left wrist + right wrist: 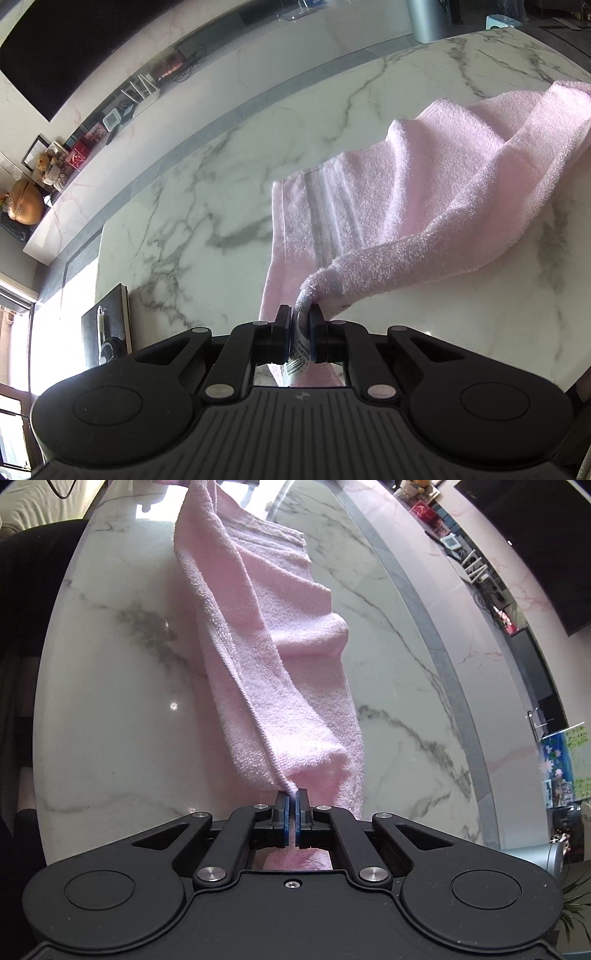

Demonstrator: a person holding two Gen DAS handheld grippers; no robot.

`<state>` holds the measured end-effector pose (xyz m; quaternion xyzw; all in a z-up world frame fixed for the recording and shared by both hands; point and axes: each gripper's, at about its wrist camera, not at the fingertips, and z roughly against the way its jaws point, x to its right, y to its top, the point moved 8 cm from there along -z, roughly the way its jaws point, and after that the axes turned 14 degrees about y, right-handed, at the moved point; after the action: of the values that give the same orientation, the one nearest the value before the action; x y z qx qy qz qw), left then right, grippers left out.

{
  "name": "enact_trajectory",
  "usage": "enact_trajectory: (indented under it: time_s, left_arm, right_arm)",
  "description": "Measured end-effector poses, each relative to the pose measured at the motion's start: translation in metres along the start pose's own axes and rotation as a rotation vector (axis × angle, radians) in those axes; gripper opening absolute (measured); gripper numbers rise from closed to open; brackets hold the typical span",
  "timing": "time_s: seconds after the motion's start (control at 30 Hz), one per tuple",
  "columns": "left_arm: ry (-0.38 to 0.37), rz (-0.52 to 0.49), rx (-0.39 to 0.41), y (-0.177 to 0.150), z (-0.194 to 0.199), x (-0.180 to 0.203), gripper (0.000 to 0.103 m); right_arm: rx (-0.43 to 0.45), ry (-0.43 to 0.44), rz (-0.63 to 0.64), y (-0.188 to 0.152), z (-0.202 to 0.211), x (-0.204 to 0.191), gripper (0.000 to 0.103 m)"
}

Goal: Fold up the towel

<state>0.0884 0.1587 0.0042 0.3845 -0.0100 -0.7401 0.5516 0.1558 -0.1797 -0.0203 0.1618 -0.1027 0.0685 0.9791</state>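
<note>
A pink terry towel, looped and nubbly in texture, is seen draped over a glossy white marble table veined in grey. In the left wrist view a flat woven band with pale stripes is shown running along the towel's end, and a printed care label is caught with the corner between the pads of the left gripper, which is clenched on that corner. From there the cloth is drawn out as a rolled ridge toward two o'clock, where its far part is cut off by the frame edge. In the right wrist view the right gripper is clamped on a thin stitched hem of the towel, and the long axis is stretched from the jaws toward eleven o'clock, the upper end being lost at the top of the picture. Whether the lower folds lie on the marble or hang just above it cannot be told. A dark notebook with a pen is seen at eight o'clock in the left view, partly washed out by glare.
</note>
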Motion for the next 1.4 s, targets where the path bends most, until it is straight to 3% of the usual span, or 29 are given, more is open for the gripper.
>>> enact_trajectory:
  time_s: [0.6, 0.93, 1.1, 1.4]
  left_arm:
    - [0.142, -0.077, 0.253, 0.062, 0.108, -0.035, 0.007]
    - [0.232, -0.128, 0.343, 0.098, 0.154, -0.064, 0.007]
    - [0.183, -0.168, 0.257, 0.107, 0.104, -0.040, 0.007]
    - [0.088, -0.192, 0.090, 0.098, -0.009, 0.019, 0.007]
  right_arm:
    - [0.050, -0.297, 0.031, 0.013, 0.157, -0.039, 0.000]
    - [0.096, -0.380, 0.055, 0.035, 0.244, -0.030, 0.000]
    - [0.080, -0.325, 0.035, 0.037, 0.208, -0.005, 0.000]
    - [-0.017, -0.124, -0.020, 0.023, 0.065, 0.032, 0.000]
